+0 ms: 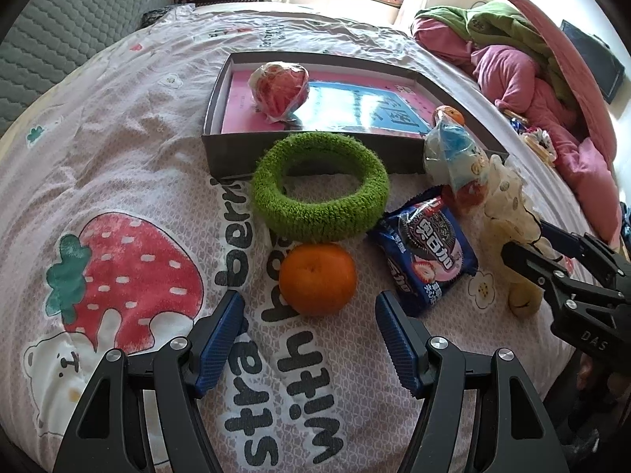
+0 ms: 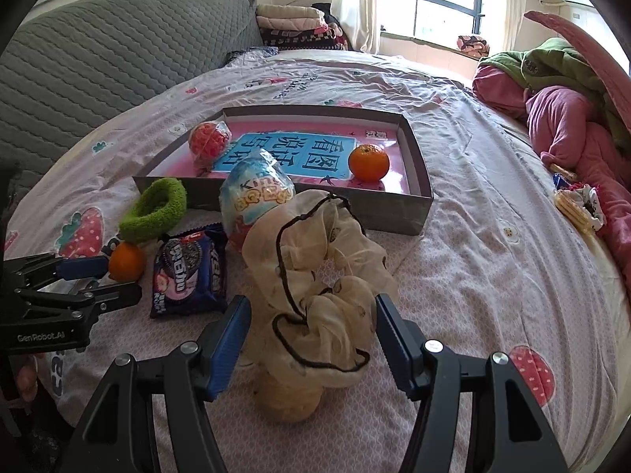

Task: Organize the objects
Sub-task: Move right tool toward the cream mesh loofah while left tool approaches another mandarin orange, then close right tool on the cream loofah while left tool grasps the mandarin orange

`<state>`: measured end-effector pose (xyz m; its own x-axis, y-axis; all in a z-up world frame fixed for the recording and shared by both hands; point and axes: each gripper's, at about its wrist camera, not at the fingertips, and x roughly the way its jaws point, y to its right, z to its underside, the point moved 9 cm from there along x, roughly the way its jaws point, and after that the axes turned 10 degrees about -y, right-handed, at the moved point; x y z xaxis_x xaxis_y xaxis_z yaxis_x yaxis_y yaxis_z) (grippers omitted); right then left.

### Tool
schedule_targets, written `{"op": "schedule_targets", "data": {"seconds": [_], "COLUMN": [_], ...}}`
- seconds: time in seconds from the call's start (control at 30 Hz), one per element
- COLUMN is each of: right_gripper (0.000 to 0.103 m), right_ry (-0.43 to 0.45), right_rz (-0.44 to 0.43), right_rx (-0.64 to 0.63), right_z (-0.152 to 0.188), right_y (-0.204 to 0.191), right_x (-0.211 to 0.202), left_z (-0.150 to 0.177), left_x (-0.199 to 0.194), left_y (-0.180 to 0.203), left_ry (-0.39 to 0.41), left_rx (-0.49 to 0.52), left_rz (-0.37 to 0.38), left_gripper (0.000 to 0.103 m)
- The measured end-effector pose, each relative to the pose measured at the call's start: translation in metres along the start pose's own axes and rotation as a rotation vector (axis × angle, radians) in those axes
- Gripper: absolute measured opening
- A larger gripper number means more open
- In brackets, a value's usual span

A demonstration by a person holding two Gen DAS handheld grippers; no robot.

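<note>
A shallow grey box lies on the bed, holding a wrapped red ball and an orange. In front of it lie a green fuzzy ring, a second orange, a blue cookie packet, a wrapped toy egg and a cream scrunchie. My left gripper is open, just short of the second orange. My right gripper is open, its jaws on either side of the scrunchie.
The bed sheet has strawberry prints. Pink and green bedding is heaped at the right. A grey quilted headboard stands at the left. Small snacks lie near the right edge.
</note>
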<state>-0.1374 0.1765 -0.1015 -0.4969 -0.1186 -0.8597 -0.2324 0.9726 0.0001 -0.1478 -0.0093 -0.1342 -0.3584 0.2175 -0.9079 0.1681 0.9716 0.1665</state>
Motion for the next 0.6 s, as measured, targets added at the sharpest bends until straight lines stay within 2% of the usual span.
{"op": "schedule_targets", "data": {"seconds": [0.47,0.6], "right_gripper": [0.063,0.060], "right_ry": [-0.022,-0.028], "right_rz": [0.009,0.011], "right_rx": [0.018,0.016], "right_z": [-0.006,-0.008], "right_y": [0.005,0.005], "right_x": [0.016,0.020], "left_z": [-0.010,-0.012], "left_x": [0.006,0.008], "left_y": [-0.001,-0.001], "left_ry": [0.016,0.020], "left_rx": [-0.011,-0.019], "left_rz": [-0.009,-0.021], "left_gripper": [0.071,0.071]}}
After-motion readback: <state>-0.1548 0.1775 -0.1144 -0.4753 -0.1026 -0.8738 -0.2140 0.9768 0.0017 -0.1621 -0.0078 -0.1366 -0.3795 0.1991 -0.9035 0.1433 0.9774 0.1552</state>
